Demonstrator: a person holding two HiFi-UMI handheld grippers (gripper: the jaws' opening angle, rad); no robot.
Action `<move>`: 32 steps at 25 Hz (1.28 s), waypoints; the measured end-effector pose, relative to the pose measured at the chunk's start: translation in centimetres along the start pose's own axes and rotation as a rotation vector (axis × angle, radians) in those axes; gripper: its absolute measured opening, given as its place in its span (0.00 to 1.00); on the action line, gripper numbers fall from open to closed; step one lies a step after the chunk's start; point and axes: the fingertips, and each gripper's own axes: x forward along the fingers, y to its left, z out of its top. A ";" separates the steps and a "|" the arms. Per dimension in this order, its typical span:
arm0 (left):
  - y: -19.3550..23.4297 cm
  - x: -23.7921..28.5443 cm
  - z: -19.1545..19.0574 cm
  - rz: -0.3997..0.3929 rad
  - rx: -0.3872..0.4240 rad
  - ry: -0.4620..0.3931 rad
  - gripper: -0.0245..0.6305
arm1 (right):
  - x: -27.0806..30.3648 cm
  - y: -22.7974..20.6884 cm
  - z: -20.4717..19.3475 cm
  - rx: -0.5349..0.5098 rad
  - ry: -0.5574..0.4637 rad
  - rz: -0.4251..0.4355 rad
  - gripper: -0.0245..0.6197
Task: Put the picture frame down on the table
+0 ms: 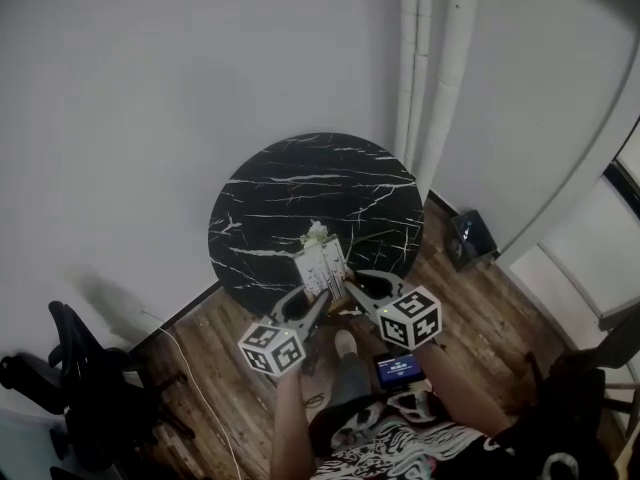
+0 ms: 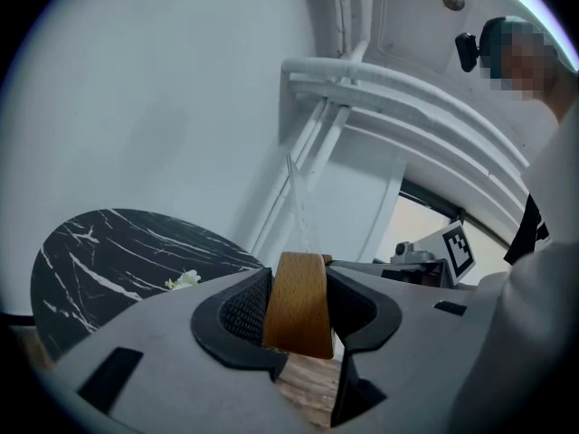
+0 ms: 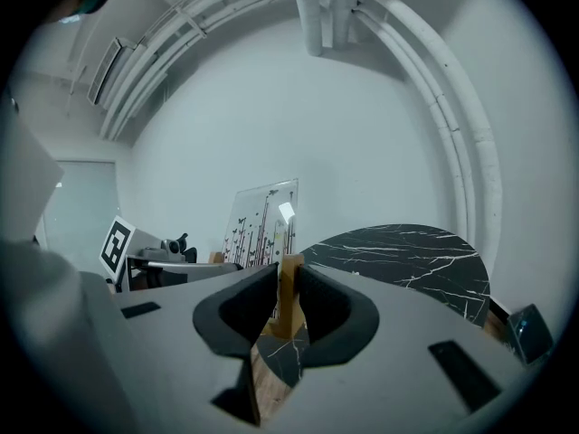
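Note:
The picture frame (image 1: pixel 322 266), a clear printed panel on a wooden base, hangs upright over the near edge of the round black marble table (image 1: pixel 300 183). My left gripper (image 1: pixel 320 298) is shut on the base from the left. My right gripper (image 1: pixel 350 286) is shut on it from the right. In the left gripper view the wooden base (image 2: pixel 297 304) fills the shut jaws of my left gripper (image 2: pixel 294 313), with the clear panel (image 2: pixel 303 215) rising edge-on above. The right gripper view shows my right gripper (image 3: pixel 288 304) clamping a thin wooden edge (image 3: pixel 289 283) below the printed panel (image 3: pixel 262 220).
A small white flower-like thing (image 1: pixel 316 232) lies on the table just beyond the frame. White pipes (image 1: pixel 430 68) run down the wall behind. A black box (image 1: pixel 472 236) sits on the wood floor at right, an office chair (image 1: pixel 70 378) at left, and a cable (image 1: pixel 200 378) trails nearby.

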 end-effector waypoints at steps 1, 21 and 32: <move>1.0 0.8 0.5 -0.004 0.001 0.005 0.30 | 1.0 -0.8 0.4 0.004 0.004 -0.004 0.16; 19.0 10.9 6.4 -0.004 -0.013 0.102 0.30 | 19.8 -11.1 4.4 0.071 0.150 -0.013 0.15; 24.6 13.7 5.4 -0.009 -0.016 0.183 0.30 | 25.3 -14.4 2.8 0.139 0.213 -0.016 0.15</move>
